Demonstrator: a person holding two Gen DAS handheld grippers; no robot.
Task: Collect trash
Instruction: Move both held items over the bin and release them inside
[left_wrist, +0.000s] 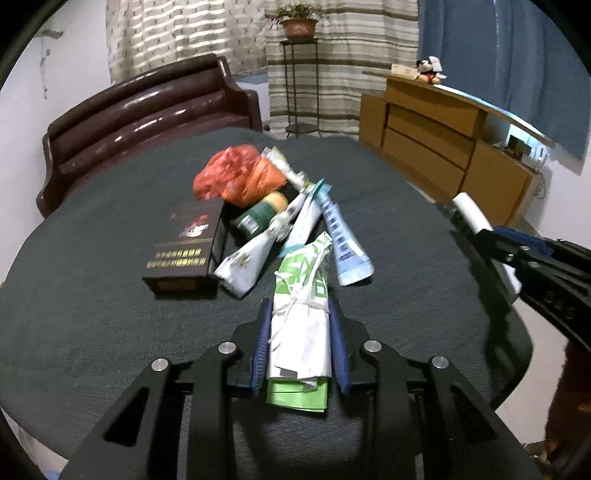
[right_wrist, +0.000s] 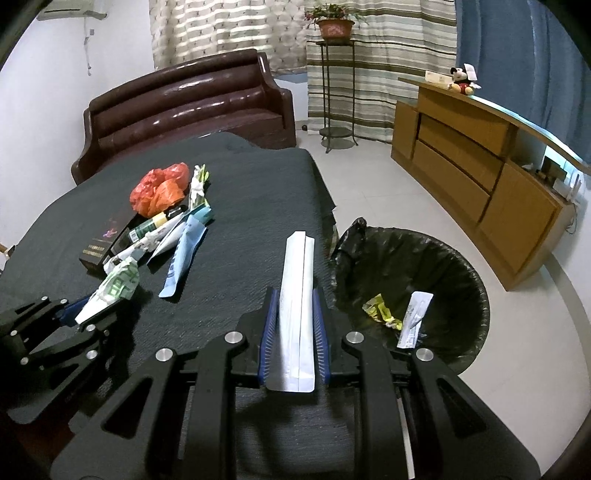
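My left gripper (left_wrist: 300, 314) is shut on a green and white wrapper (left_wrist: 303, 295) above the dark table (left_wrist: 92, 314); it also shows in the right wrist view (right_wrist: 110, 291). My right gripper (right_wrist: 294, 295) is shut on a long white packet (right_wrist: 297, 295) near the table's right edge, beside a black-lined trash bin (right_wrist: 461, 266) on the floor. The bin holds a yellow wrapper (right_wrist: 382, 312) and a white wrapper (right_wrist: 413, 319). A pile of trash lies on the table: red plastic bag (left_wrist: 236, 171), dark box (left_wrist: 184, 247), blue and white pouch (left_wrist: 341, 236), white wrappers (left_wrist: 258, 251), green roll (left_wrist: 258, 216).
A brown sofa (left_wrist: 140, 110) stands behind the table. A wooden cabinet (right_wrist: 480, 177) stands at the right with a toy (right_wrist: 461, 79) on top. A plant stand (right_wrist: 334, 92) is by the curtains. Tiled floor (right_wrist: 369, 184) lies between table and cabinet.
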